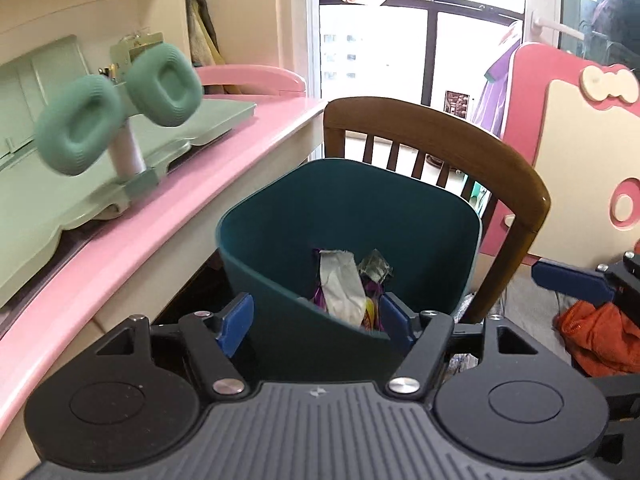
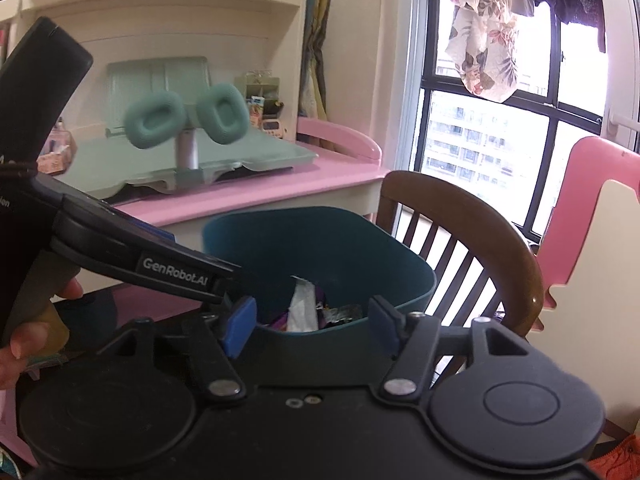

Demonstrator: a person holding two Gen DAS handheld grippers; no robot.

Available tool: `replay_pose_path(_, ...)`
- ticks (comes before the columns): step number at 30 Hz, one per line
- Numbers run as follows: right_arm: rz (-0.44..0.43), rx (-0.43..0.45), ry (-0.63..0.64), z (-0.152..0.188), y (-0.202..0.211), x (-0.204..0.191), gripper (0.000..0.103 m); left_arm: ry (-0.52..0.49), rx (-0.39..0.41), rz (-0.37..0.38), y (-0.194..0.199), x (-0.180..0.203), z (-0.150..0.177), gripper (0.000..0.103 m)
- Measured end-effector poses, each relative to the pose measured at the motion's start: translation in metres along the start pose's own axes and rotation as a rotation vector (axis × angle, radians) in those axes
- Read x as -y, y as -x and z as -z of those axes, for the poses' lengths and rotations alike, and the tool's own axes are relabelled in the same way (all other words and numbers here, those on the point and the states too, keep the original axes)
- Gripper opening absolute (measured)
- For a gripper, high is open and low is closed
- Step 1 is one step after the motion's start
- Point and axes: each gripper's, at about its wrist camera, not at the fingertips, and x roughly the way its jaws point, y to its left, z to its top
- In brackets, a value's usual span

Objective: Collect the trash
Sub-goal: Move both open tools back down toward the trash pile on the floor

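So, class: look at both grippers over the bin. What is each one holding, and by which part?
Nothing. The left gripper and the right gripper both stand open with bare pads; the wrappers lie inside the bin.

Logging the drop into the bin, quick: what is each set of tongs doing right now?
Left tongs: open, holding nothing, above the bin.
Right tongs: open, holding nothing, also above the bin.
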Motion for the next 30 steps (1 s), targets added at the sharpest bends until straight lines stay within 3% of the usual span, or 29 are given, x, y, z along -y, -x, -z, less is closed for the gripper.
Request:
replay_pose_path(10,-0.054,0.03,0.027,0.01,0.046,-0.046,0.076,-0.017,0.049,-0.026,0.066,-0.028,0.043,0.07)
replay_pose_path(18,-0.118,0.02,0.046,0.028,0.061,-0.093,0.093,-0.006,0.099,-0.047,0.115,-0.064,0.086,0.08)
replay_pose_path(23,-0.174,0.005,0.04,0.045,0.061,-0.122,0.101,0.001,0.091,-0.038,0.134,-0.087,0.123,0.08)
replay_pose_path(30,-0.239,-0.031,0.037,0.071,0.047,-0.159,0.103,0.069,0.046,-0.002,0.141,-0.125,0.176,0.082)
